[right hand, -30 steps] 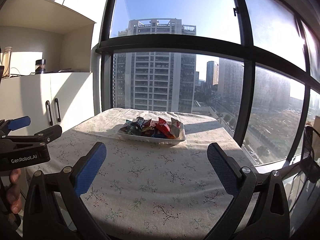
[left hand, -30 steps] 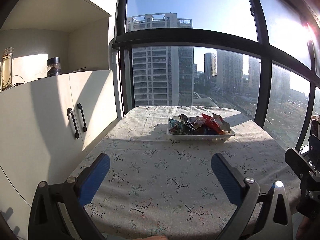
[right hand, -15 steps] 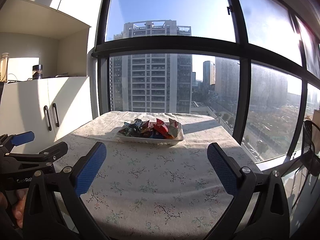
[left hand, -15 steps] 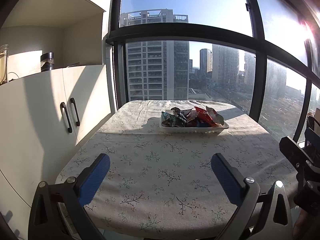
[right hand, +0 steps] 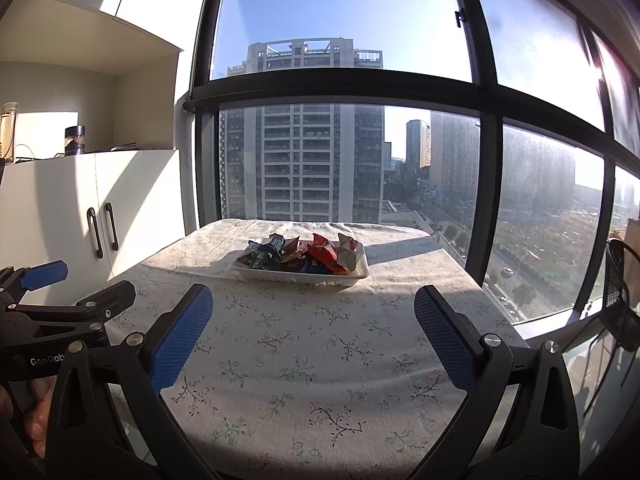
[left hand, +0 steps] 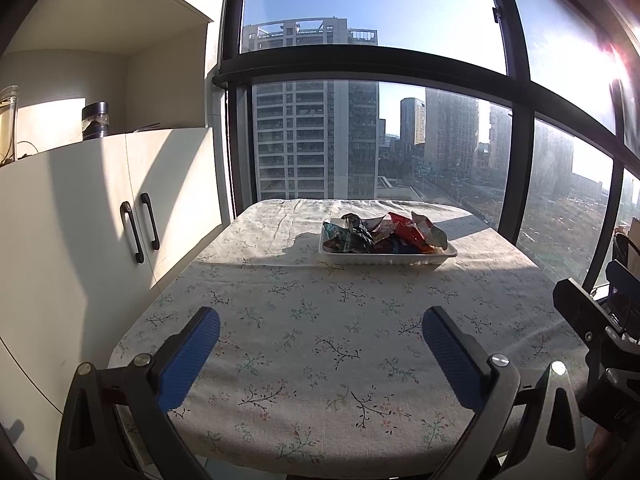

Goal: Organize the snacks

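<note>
A white tray (left hand: 440, 257) (right hand: 360, 271) sits at the far side of the table, near the window. It holds a heap of colourful snack packets (left hand: 384, 232) (right hand: 296, 254). My left gripper (left hand: 320, 324) hangs open above the table's near edge, well short of the tray, with nothing between its blue pads. The right gripper (right hand: 313, 300) is open and empty too, also back from the tray. Each gripper shows at the edge of the other's view: the left gripper (right hand: 60, 292) at the left, the right gripper (left hand: 592, 320) at the right.
The table wears a floral cloth (left hand: 340, 340). White cabinets with black handles (left hand: 140, 224) stand close along its left side. A jar (left hand: 95, 120) rests on the cabinet top. Large windows (left hand: 440, 140) run behind and to the right. A black mesh chair (right hand: 616, 288) stands at the right.
Both grippers have drawn back and risen, so the tray looks farther off and the table's near edge has come into view. Both remain open.
</note>
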`<state>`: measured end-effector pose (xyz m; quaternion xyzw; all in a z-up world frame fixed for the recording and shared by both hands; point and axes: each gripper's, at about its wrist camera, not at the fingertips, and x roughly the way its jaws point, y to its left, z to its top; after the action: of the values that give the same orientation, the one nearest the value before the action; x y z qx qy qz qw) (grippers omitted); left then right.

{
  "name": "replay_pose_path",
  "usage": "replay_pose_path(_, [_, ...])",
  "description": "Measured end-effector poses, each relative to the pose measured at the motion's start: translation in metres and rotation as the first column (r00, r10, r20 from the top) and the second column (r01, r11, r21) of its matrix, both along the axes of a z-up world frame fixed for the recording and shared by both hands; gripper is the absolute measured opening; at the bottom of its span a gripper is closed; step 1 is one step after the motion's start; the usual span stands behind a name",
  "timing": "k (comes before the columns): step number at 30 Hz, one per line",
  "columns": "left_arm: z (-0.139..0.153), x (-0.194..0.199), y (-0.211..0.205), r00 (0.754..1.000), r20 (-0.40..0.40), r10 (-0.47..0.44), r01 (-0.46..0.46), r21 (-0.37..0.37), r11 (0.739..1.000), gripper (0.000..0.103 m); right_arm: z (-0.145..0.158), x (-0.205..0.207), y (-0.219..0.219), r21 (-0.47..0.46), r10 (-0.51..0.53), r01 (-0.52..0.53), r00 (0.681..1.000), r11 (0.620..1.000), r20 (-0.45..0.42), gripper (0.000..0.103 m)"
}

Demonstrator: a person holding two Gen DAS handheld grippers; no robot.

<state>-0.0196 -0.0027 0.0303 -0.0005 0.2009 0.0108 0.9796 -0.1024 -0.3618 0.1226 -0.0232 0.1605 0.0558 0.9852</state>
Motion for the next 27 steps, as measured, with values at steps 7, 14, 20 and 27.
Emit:
replay_pose_path(7, [-0.001,0.000,-0.001,1.000,-0.003,-0.004,0.004,0.001,1.000,0.103,-0.004,0.003,0.001,0.000,-0.002,0.002,1.000,1.000,-0.009,0.102])
replay_pose_path(14, [-0.002,0.001,-0.002,1.000,-0.007,-0.007,0.007,0.000,1.000,0.103,-0.008,0.004,0.002,-0.002,0.000,0.000,1.000,1.000,-0.014,0.102])
replay_pose_path(20, [-0.003,0.001,-0.003,1.000,-0.011,-0.012,0.012,0.003,1.000,0.103,-0.010,0.003,0.004,-0.005,0.003,-0.003,1.000,1.000,-0.015,0.102])
replay_pose_path(27, [-0.004,0.001,-0.004,1.000,-0.013,-0.014,0.014,0.003,1.000,0.103,-0.011,0.003,0.005,-0.006,0.004,-0.004,1.000,1.000,-0.018,0.102])
